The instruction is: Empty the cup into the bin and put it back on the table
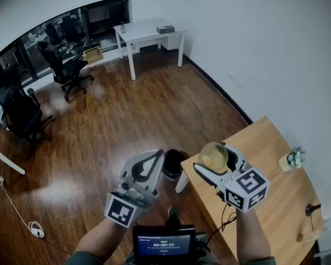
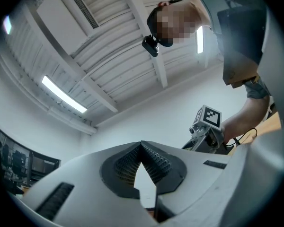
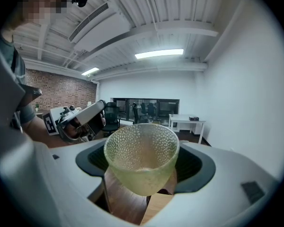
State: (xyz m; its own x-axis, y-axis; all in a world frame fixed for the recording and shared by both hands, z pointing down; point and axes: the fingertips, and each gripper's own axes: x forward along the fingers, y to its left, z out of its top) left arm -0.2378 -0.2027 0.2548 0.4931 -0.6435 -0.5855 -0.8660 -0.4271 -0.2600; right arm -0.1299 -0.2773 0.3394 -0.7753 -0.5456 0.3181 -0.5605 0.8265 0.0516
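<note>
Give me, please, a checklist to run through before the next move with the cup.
1. Right gripper clamped on the cup: ok.
2. Cup upright in the grip: ok.
3. Cup already emptied: cannot tell; nothing plainly shows inside it.
4. Bin on the floor beside the table: ok.
5. Left gripper shut, empty, apart from the cup: ok.
6. Bare table surface near the cup for setting it down: ok.

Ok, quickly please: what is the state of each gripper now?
Left gripper: jaws closed, nothing between them.
Right gripper: jaws closed on the cup.
</note>
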